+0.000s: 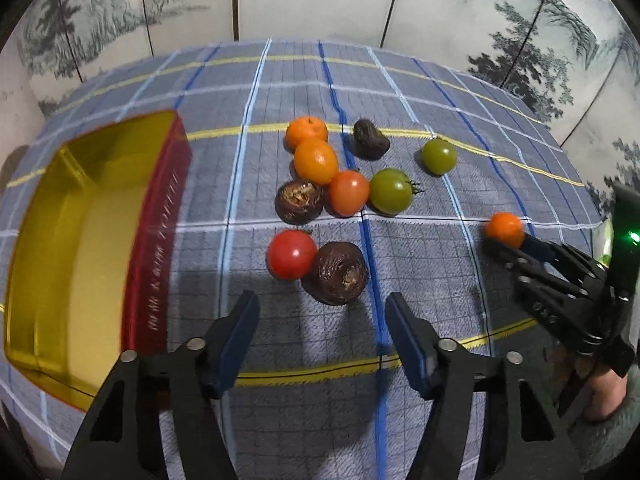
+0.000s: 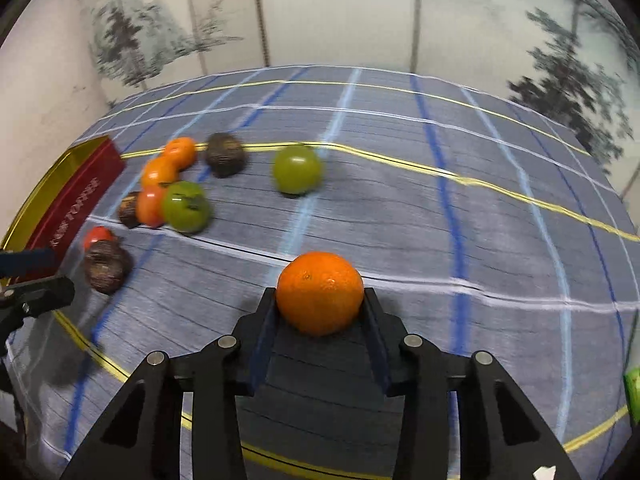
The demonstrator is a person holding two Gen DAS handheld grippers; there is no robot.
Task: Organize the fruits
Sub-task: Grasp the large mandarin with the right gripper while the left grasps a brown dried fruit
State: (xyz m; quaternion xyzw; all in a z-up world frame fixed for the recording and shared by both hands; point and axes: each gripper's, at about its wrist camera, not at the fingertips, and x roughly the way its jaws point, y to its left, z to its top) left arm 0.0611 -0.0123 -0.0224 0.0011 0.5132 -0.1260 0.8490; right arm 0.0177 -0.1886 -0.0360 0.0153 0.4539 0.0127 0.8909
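The desk [image 1: 400, 92] is carrying a red-and-gold tin [image 1: 80, 248], lying open for sorting. Right of the tin, the left gripper [image 1: 320, 320] is hovering, jaws apart, near a brown fruit [image 1: 335, 273]. Farther right, the right gripper [image 2: 320, 308] is clamping an orange [image 2: 320, 292], presumably bound for the tin.

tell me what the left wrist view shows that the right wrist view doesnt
Only the left wrist view shows the gold inside of the tin, the open left gripper with nothing between its pads, and the hand holding the other tool.

Only the right wrist view shows both pads of the right gripper pressing the sides of the orange.

Both show that orange, the fruit cluster with the green tomato, and the plaid cloth.
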